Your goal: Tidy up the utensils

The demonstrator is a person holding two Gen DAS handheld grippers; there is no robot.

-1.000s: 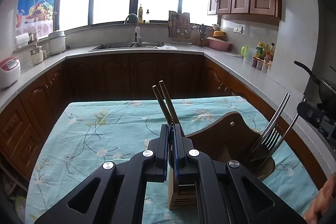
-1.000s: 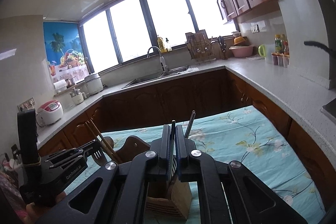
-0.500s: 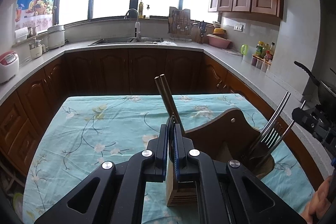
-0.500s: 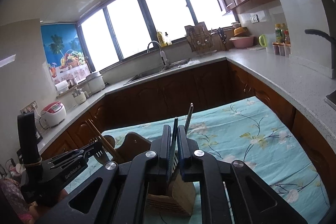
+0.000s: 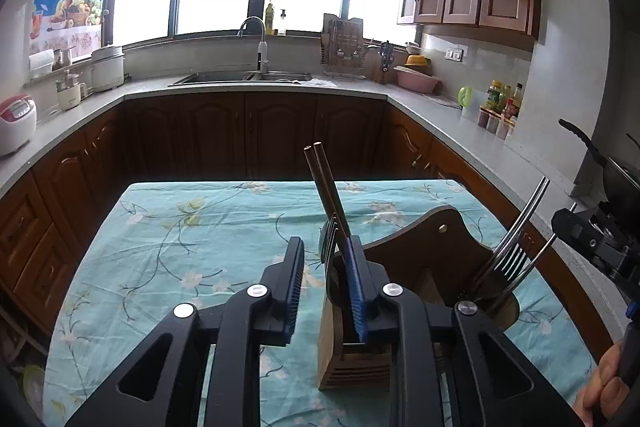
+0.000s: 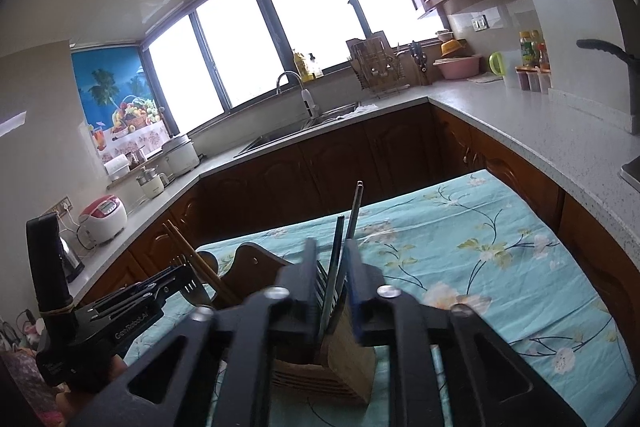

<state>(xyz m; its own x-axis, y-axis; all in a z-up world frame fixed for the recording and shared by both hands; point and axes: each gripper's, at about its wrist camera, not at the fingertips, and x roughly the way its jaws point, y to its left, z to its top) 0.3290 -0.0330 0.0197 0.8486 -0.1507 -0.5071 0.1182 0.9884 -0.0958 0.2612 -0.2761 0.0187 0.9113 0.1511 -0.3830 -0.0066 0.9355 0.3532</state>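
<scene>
While both claws stand open, the left gripper (image 5: 326,261) is beside the chopsticks (image 5: 326,187) in the wooden holder (image 5: 424,247). The right gripper (image 6: 330,261) surrounds two metal handles (image 6: 344,239), not squeezing them.

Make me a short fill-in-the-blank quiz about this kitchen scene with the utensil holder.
1. The pair of brown wooden chopsticks stands in the wooden utensil holder, leaning toward the ____.
2. The left gripper has its jaws ____.
3. The steel forks stand with their ____ pointing down.
4. The holder sits on a ____ floral tablecloth.

Answers: left; open; tines; turquoise
</scene>
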